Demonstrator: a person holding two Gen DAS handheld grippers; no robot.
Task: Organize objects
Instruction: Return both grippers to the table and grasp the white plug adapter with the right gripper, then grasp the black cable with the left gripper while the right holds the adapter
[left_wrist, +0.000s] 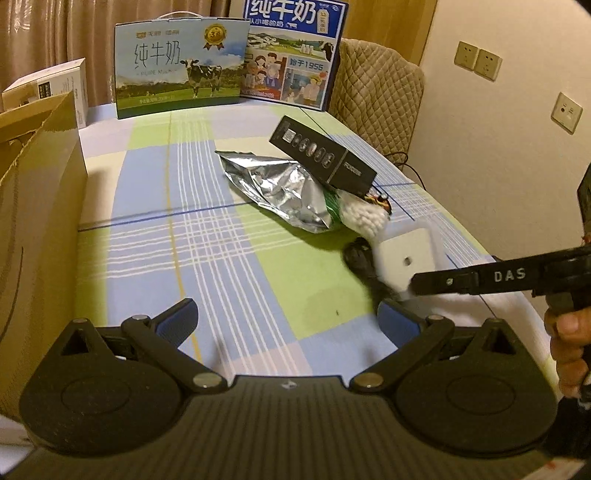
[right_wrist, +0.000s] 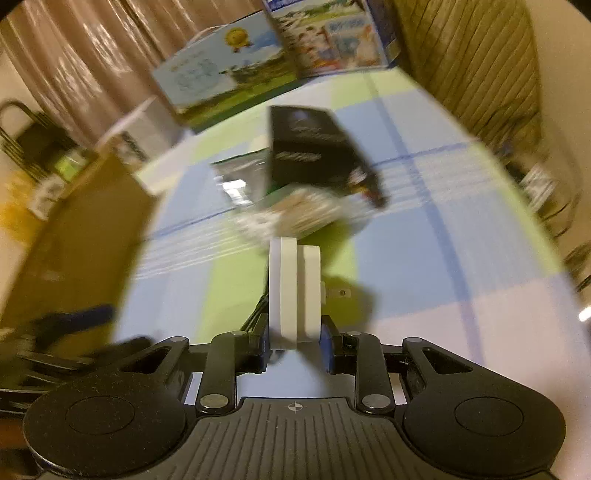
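A white plug adapter (right_wrist: 293, 291) is clamped between my right gripper's (right_wrist: 295, 343) fingers, held just above the checked tablecloth; it also shows in the left wrist view (left_wrist: 404, 260), with the right gripper (left_wrist: 410, 286) reaching in from the right. A black box (left_wrist: 321, 157) leans on a crumpled silver foil bag (left_wrist: 280, 188), with a bundle of cotton swabs (left_wrist: 364, 216) beside it. The right wrist view shows the same pile, blurred: black box (right_wrist: 310, 147), swabs (right_wrist: 295, 214). My left gripper (left_wrist: 291, 317) is open and empty, low over the table's near part.
A brown paper bag (left_wrist: 37, 206) stands at the left edge. Two milk cartons (left_wrist: 177, 62) (left_wrist: 291, 51) and a small white box (left_wrist: 55, 85) stand at the back. A quilted chair (left_wrist: 376, 96) is beyond the right edge. A black cable (left_wrist: 360, 258) lies by the adapter.
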